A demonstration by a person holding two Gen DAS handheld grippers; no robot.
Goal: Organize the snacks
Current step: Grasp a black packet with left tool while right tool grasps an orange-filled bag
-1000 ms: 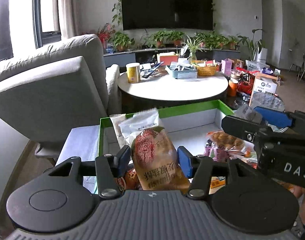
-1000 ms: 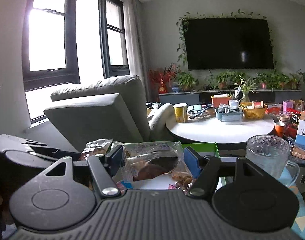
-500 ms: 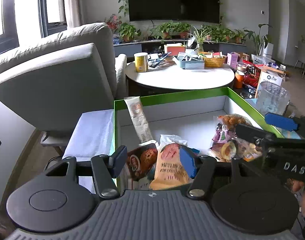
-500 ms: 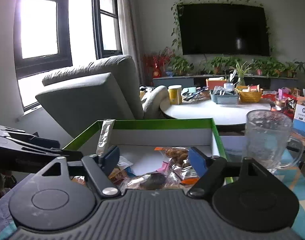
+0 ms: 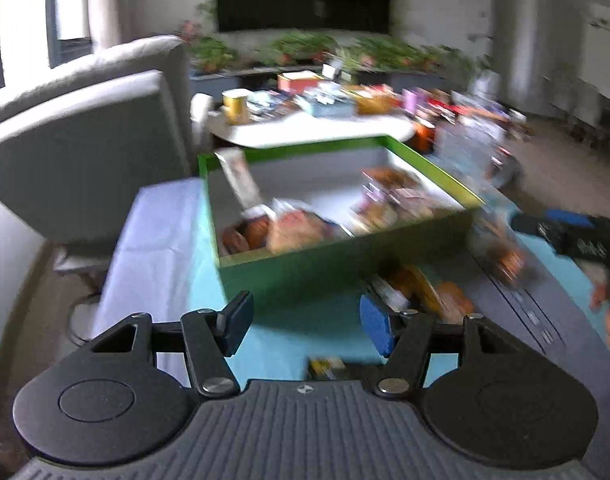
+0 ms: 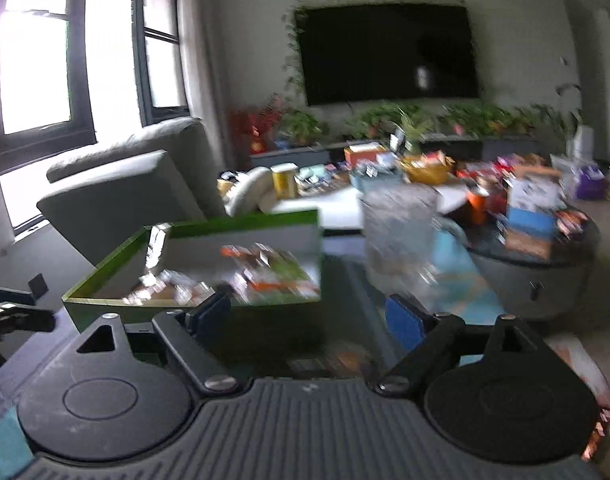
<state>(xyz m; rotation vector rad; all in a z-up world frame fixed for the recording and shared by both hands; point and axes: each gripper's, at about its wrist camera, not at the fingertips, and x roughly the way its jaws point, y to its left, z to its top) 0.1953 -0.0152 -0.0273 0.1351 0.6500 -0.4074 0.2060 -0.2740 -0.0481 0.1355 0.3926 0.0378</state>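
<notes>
both my hand-held grippers, left point(image 5: 303, 322) and right point(image 6: 309, 316), are spread wide and empty. ahead, the box point(image 5: 345, 258) already holds many snacks point(image 5: 289, 228). i judge a few packets point(image 5: 421, 292) just right of my left one remain.

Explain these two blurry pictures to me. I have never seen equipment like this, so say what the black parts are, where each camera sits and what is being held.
No robot here: a person carries a hand-held claw in each hand, each with a camera looking forward along its two blue-padded fingers. One picture is from the left claw, the other from the right claw. Both are open and hold nothing. Ahead stands a green box with snack packets inside. More loose snack packets lie outside it on the blue cloth. A glass mug stands right of the box. Motion blurs the finer detail.
</notes>
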